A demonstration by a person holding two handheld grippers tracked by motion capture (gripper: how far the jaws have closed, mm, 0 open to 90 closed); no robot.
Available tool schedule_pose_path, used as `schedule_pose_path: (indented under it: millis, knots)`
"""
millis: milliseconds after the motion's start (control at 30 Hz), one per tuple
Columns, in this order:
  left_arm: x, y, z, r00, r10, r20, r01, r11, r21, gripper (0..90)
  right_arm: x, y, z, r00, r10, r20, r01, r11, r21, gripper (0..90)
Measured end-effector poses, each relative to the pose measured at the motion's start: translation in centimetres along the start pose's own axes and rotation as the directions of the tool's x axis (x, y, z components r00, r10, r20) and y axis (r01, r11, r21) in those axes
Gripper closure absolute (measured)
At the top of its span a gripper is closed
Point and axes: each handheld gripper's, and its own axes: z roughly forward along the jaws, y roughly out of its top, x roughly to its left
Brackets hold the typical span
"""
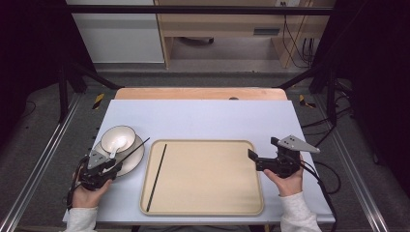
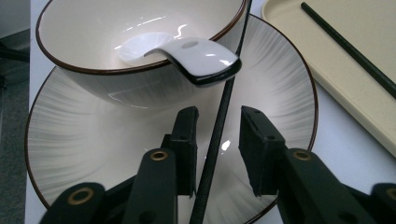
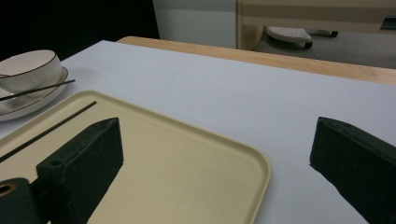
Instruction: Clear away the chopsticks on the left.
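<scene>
The left tool [image 2: 217, 140] is held low over the plate [image 2: 93, 154], jaws narrowed around a thin black chopstick [image 2: 219, 126]; a gap is seen on both sides in the left gripper view, so the stick is between the pads but not yet pinched. The chopstick is propped at a slant, its upper part against the bowl [image 2: 93, 60] rim beside the white spoon [image 2: 196, 58], its lower end down on the plate. A second chopstick [image 1: 156, 177] is already laid along the left side of the tan tray [image 1: 241, 203].

Handling, as judged: the stick is light, stiff, thin and likely slick, so it could roll or twist out of a loose pinch. A grip near the middle, pads square across it, is best suited; grabbing close to the tip would let it swing. Bowl and plate look like ceramic and breakable, and the spoon is perched loosely, so a sideways knock should be avoided on the lift.

The right tool [image 1: 261, 160] is held wide open and empty at the tray's right edge.

The surface [image 1: 203, 121] is a pale sheet over a wooden top, otherwise bare. Beyond it, grey floor, a wooden desk frame, cables and dark frame posts are seen.
</scene>
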Motion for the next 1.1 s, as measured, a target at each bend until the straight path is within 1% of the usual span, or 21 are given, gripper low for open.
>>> schedule_pose_path:
  millis: [67,100,267,300,367,500,600,700,767,900,933,967,1000,1033,1067,1100]
  knots:
    - [0.0,0.0,0.0,1.0,-0.002,0.002,0.002,1.0,0.006,71.2,0.0,0.0,0.0,1.0,0.0,0.0,0.0,1.0,0.0,2.8]
    - [0.1,0.0,0.0,1.0,0.001,0.007,-0.001,0.9999,0.012,73.6,0.1,0.0,0.1,1.0,0.0,-0.004,0.0,1.0,-0.001,2.9]
    - [0.0,0.0,0.1,0.9999,0.008,0.013,-0.008,0.9998,0.016,78.2,0.1,-0.1,0.2,1.0,0.002,-0.002,-0.002,1.0,0.007,2.9]
    - [-0.1,0.0,0.1,0.9998,0.006,0.019,-0.007,0.9998,0.017,80.1,0.1,-0.1,0.2,1.0,-0.002,0.0,0.002,1.0,0.007,2.8]
    - [-0.1,0.0,0.1,0.9998,0.008,0.021,-0.008,0.9998,0.017,80.7,0.1,-0.1,0.2,1.0,-0.004,0.001,0.004,1.0,0.008,2.9]
    - [-0.4,0.1,0.1,0.9991,0.009,0.041,-0.01,0.9999,0.013,84.0,0.1,-0.1,0.2,1.0,-0.004,0.002,0.004,1.0,0.01,2.8]
    - [-0.6,0.1,0.1,0.999,0.017,0.043,-0.017,0.9998,0.012,85.0,0.1,-0.1,0.2,1.0,-0.003,0.004,0.003,1.0,0.01,2.8]
    - [-0.8,0.2,0.0,0.9989,0.012,0.044,-0.012,0.9999,0.001,85.2,0.0,-0.1,0.1,1.0,-0.004,0.004,0.004,1.0,0.007,2.8]
    - [-0.8,0.2,-0.1,0.9992,0.011,0.04,-0.011,0.9999,0.004,85.2,0.0,-0.1,0.1,1.0,-0.002,0.004,0.002,1.0,0.007,2.8]
    - [-1.1,0.4,-0.4,0.9991,0.005,0.042,-0.004,0.9999,-0.013,85.3,0.1,-0.1,0.2,1.0,-0.003,0.006,0.003,1.0,0.01,2.8]
    - [-1.4,0.5,-0.5,0.9991,0.0,0.042,0.001,0.9997,-0.023,85.3,0.0,-0.1,0.1,1.0,-0.001,0.007,0.001,1.0,0.01,2.8]
    - [-1.4,0.5,-0.5,0.9991,0.0,0.042,0.001,0.9997,-0.023,85.3,0.0,-0.1,0.1,1.0,-0.001,0.005,0.001,1.0,0.009,2.8]
    - [-1.7,0.7,-0.7,0.9992,0.0,0.04,0.002,0.9994,-0.035,85.3,0.0,-0.1,0.0,1.0,-0.004,0.005,0.004,1.0,0.009,2.8]
    - [-1.8,0.8,-0.9,0.9991,0.005,0.043,-0.003,0.9993,-0.037,85.4,0.0,0.0,0.0,1.0,-0.004,0.004,0.004,1.0,0.004,2.8]
    - [-2.0,0.8,-0.9,0.9989,-0.012,0.046,0.014,0.9984,-0.055,85.4,0.0,0.0,-0.1,1.0,-0.001,0.002,0.001,1.0,0.0,2.8]
    - [-2.1,0.9,-1.0,0.9986,-0.006,0.052,0.009,0.9986,-0.051,85.4,-0.1,0.0,-0.1,1.0,-0.001,0.002,0.001,1.0,-0.001,2.8]
